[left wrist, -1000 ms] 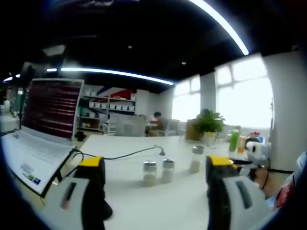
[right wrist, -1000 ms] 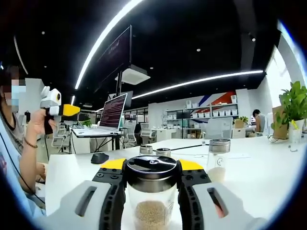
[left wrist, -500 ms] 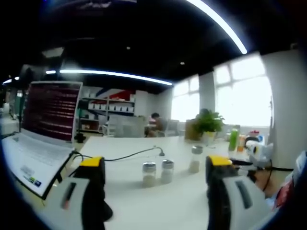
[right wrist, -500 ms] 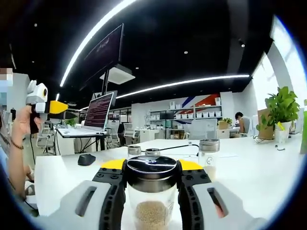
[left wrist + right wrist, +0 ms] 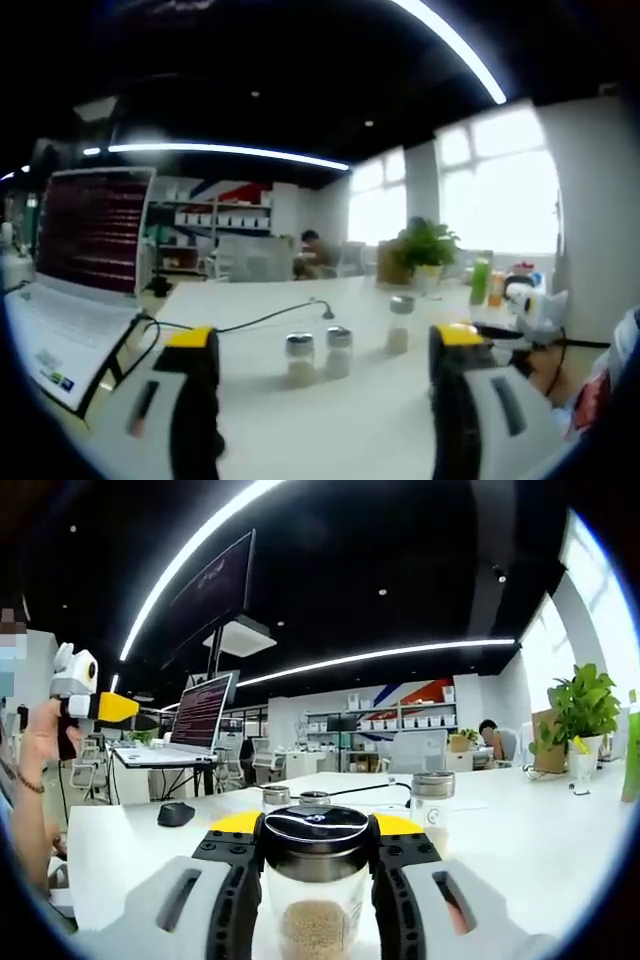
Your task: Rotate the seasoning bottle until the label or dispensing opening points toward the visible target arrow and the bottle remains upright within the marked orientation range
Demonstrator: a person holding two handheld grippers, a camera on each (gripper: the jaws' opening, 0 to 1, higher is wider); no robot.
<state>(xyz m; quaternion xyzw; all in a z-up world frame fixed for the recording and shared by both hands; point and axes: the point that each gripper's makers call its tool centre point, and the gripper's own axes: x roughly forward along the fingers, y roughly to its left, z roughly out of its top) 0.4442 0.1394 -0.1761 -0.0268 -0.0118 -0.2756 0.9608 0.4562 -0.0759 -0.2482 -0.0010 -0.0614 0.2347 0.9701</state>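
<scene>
Clamped between the right gripper's [image 5: 316,900] yellow-tipped jaws is the seasoning bottle [image 5: 316,885], upright, its steel cap [image 5: 316,832] at jaw-top height and pale granules in the glass below; this grip is unchanged from half a second ago. The left gripper [image 5: 320,400] hangs over the white table [image 5: 330,430] with its jaws spread wide and nothing between them, as before.

In the left gripper view the whole scene has slid slightly left and down since the earlier frame, a camera shift. On the table ahead, a pair of small shakers [image 5: 313,355] stand just beside each other, with a taller single shaker [image 5: 399,324] apart to their right. An open laptop [image 5: 75,270] sits at the left with a black cable [image 5: 240,325] trailing from it, and a potted plant [image 5: 424,250] stands by the bright windows.

The right gripper view adds the same three shakers from the opposite side: the pair [image 5: 294,798] behind the cap, the taller one [image 5: 433,798] to the right. It also shows a computer mouse [image 5: 176,813] on the table, a hanging monitor [image 5: 212,590] overhead, and at the far left a person's hand [image 5: 45,742] holding the other gripper [image 5: 95,695] raised off the table.
</scene>
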